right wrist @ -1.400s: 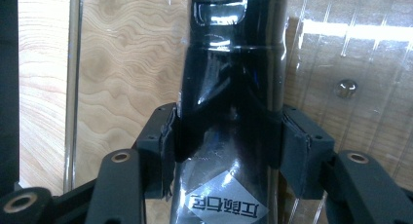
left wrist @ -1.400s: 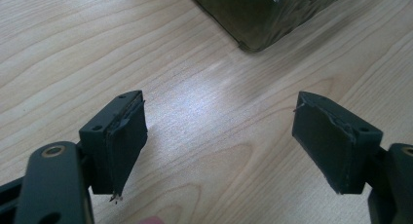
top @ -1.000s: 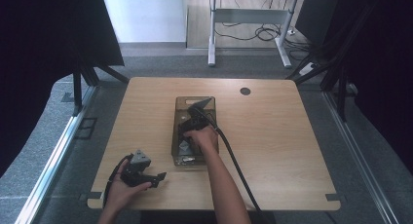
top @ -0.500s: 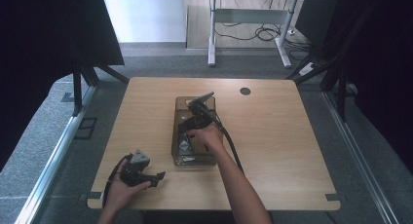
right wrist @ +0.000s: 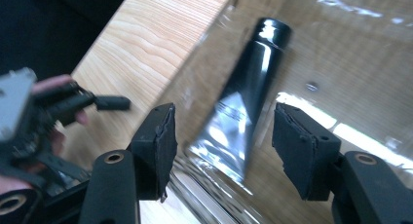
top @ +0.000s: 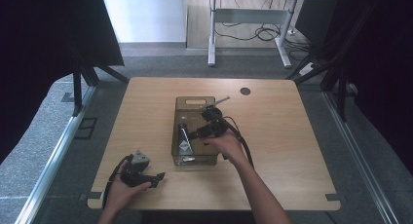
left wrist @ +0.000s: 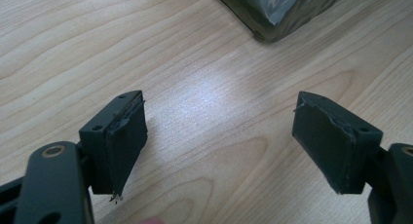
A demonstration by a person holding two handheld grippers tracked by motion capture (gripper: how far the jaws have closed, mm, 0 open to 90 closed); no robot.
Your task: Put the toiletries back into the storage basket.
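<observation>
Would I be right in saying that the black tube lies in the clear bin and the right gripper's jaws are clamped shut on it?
Not quite. The black tube does lie in the clear bin, but the right gripper is not clamped on it: the right gripper view shows its jaws standing wide open above the tube, with clear gaps on both sides and neither pad touching it.

Wood-grain table [top: 292, 151], round dark grommet hole [top: 245, 91] at 12 o'clock near the far edge. Clear bin [top: 181, 158] sits at centre. Left gripper [top: 158, 177] rests at 7 o'clock.
</observation>
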